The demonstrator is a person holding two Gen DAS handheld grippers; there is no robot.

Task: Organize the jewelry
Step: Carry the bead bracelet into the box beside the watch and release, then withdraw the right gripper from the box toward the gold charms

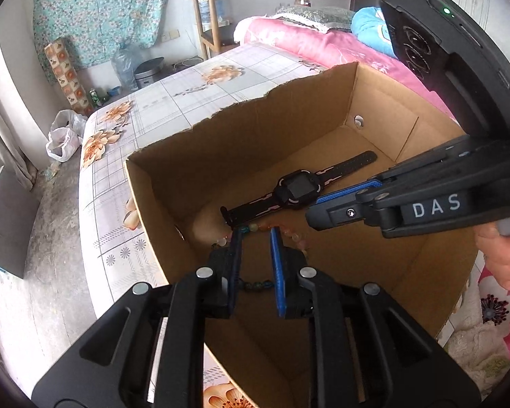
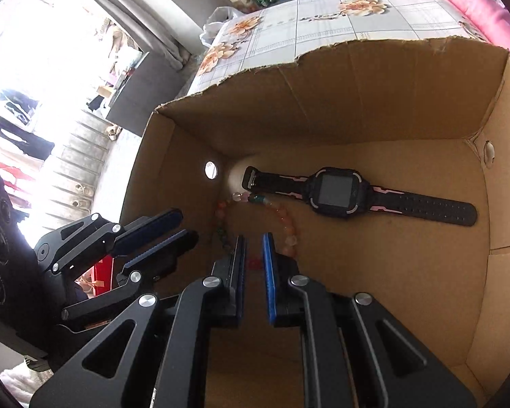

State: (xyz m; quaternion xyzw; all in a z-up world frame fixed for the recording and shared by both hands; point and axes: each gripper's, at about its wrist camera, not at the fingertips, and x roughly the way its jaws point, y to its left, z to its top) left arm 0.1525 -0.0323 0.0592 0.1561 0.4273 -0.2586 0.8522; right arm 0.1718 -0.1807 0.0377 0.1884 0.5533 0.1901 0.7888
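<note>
An open cardboard box [image 1: 255, 129] stands on the bed. On its floor lie a black and pink smartwatch [image 1: 299, 188] [image 2: 336, 192] and, just in front of it, a bead bracelet [image 1: 255, 227] [image 2: 284, 219] curled in a loop. My left gripper [image 1: 255, 233] [image 2: 187, 226] hangs over the bracelet by the box's left wall. Its jaws are slightly open and nothing is pressed between them. My right gripper [image 2: 254, 238] [image 1: 311, 212] points down into the box above the beads, next to the watch. Its fingers are nearly together and hold nothing.
The box sits on a floral bedsheet [image 1: 187, 102] with a pink quilt [image 1: 306, 40] behind it. A hand [image 1: 503, 255] grips the right tool's handle. A wooden chair [image 1: 204, 17] and a plastic bag [image 1: 63, 136] stand on the floor beyond the bed.
</note>
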